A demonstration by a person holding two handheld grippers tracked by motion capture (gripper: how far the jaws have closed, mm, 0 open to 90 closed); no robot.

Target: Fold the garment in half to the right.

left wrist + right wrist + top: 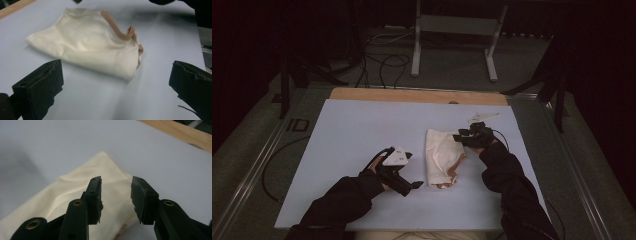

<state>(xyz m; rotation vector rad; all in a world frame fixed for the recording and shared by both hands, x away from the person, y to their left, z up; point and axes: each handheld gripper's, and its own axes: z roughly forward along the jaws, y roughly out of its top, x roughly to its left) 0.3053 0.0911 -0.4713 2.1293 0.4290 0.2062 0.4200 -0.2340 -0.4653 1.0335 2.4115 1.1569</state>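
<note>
A folded cream cloth [439,157] with a tan trim lies on the pale blue table top [357,135]. My left gripper [409,184] sits just left of the cloth's near end, jaws spread wide open and empty. In the left gripper view the cloth [87,47] lies ahead of the jaws, apart from them, its tan edge [117,31] curling along the right side. My right gripper [462,137] hovers at the cloth's far right corner. In the right gripper view its jaws [116,195] stand open above the cloth [82,195], with nothing between them.
A small white object [482,118] lies on the table beyond the right gripper. A wooden strip [417,96] runs along the table's far edge. A metal frame [454,37] and cables [382,62] are on the floor behind. Dark sleeves cover both forearms.
</note>
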